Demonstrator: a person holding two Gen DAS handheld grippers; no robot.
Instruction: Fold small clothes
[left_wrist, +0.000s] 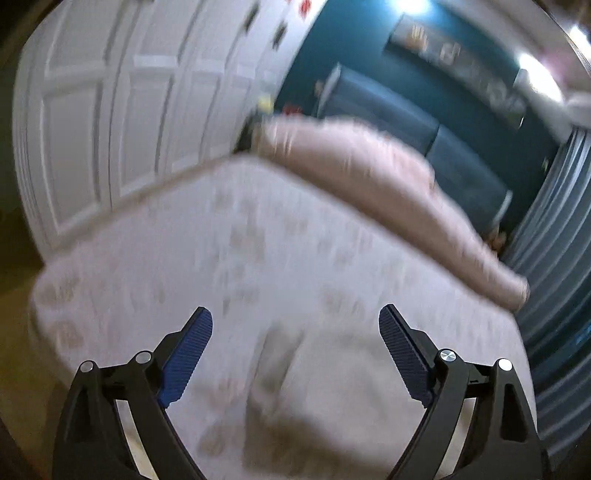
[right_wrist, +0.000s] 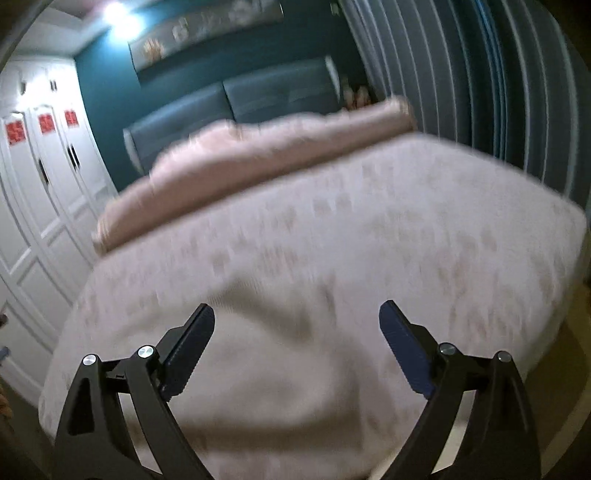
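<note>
Looking through both wrist cameras, I get heavy motion blur, so fine detail is lost. My left gripper (left_wrist: 295, 321) sits at the bottom of its frame with the jaws spread wide and nothing between them; its blue ribbed pads (left_wrist: 188, 354) stand well apart. My right gripper (right_wrist: 297, 317) looks the same in its own frame, jaws wide and holding nothing.

Under both lies the bed (left_wrist: 258, 240) with a pale patterned cover. In the lower centre of the right view a pale cream garment (right_wrist: 280, 369) lies rumpled on that cover, a soft fold running diagonally across it, between and below my fingers. In the left view a similar pale cloth (left_wrist: 317, 406) fills the lower centre (its edges are too smeared to trace).

A rolled pink blanket (right_wrist: 240, 162) stretches across the far side of the bed, in the upper middle of the right frame. Behind it are a blue headboard (right_wrist: 258, 96) and a teal wall (right_wrist: 107, 85). White wardrobe doors (left_wrist: 110, 122) fill the upper left of the left view, and grey curtains (right_wrist: 461, 74) hang at the upper right of the right view.
</note>
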